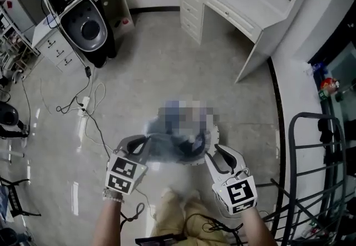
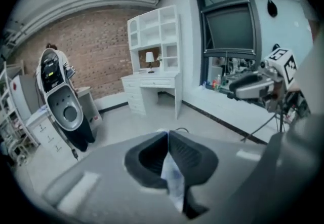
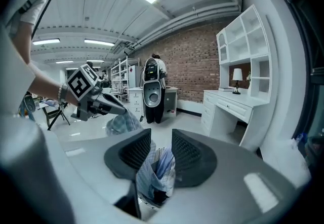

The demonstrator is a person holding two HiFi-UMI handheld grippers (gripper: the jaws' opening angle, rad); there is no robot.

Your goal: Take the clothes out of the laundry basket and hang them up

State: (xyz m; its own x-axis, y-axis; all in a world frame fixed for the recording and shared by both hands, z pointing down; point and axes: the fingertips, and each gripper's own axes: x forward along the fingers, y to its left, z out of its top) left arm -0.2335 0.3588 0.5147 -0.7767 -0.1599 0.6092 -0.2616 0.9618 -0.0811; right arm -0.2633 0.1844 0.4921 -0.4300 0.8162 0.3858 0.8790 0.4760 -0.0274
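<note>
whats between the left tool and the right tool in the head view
A blue-and-white checked cloth garment hangs across that stretch, one end pinched in the left tool, the other bunched in the right tool. The head view shows it.

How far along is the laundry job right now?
Done: a blue checked shirt has been lifted over the basket. In hand: the left hand-held gripper and the right hand-held gripper are both clamped on its cloth. Left: carrying it to the black rack on the right and hanging it. What else lies in the basket is hidden under the shirt.
</note>
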